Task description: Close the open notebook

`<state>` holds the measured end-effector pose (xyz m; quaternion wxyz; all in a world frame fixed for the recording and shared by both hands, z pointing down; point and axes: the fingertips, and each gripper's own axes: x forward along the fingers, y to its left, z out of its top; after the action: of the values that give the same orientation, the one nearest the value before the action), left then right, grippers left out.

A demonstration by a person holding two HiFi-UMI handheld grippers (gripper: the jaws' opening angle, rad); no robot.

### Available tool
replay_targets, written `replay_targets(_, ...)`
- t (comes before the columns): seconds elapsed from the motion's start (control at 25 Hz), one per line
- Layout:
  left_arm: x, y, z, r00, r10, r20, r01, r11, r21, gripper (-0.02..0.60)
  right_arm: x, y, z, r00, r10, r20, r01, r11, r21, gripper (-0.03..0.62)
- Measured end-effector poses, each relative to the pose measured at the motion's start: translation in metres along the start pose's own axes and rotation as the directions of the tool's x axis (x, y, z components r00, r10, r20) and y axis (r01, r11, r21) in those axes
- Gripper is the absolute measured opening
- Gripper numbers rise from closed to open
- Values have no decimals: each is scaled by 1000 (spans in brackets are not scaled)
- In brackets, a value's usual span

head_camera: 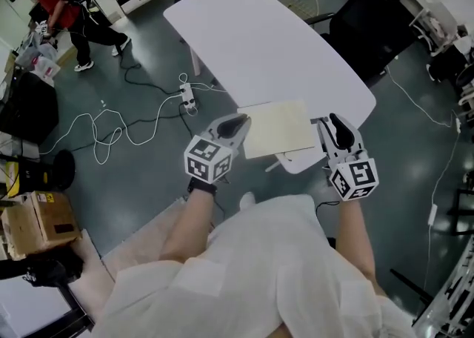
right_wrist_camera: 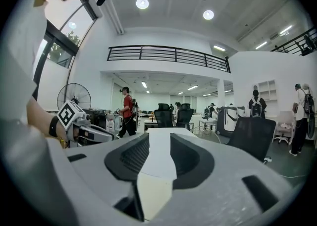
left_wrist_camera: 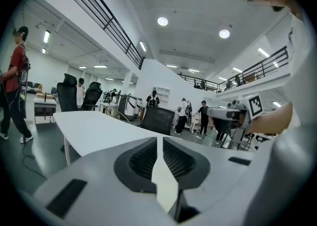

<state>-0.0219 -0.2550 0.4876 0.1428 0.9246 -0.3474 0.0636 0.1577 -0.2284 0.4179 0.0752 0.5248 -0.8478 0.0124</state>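
- Cream notebook (head_camera: 280, 129) lies flat on near end of white tabletop (head_camera: 266, 40), betw. the two claws; cover open or shut, can't tell.
- Head view only: L claw (head_camera: 237, 125) at notebook's left edge, R claw (head_camera: 337, 130) just off its right edge; contact unclear. Grey floor w/ looping white cables (head_camera: 126, 129).
- L gripper view: jaws together, ribbed black pads, nothing gripped; cream strip shows below them.
- R gripper view: jaws wide apart, nothing pinched; matt cream sheet low betw. them.
- Tabletop smooth, rounded corners.
- Person's white top hides tabletop's near edge.
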Motion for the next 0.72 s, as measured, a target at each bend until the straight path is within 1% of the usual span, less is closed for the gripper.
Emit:
replay_targets(0.28,12,20,-23,999,-15,-38,13,998,-65,23,19,5,-12,1000,15,-23,-15,1000,-11,152)
replay_targets(0.4,15,27,-38,998,-23,-55,16,992,-123,23,23,6,-19,999,20,-36,-20,1000,-11,152)
replay_targets(0.56,20,34,-62,996,-37,-81,18,973,-228,23,22,5,-29,999,23,-49,-23,1000,0,152)
replay_targets(0.72,29,41,-80,992,-57,-109,16,939,-343,23,24,3,-35,997,31,-65,-31,1000,4,153)
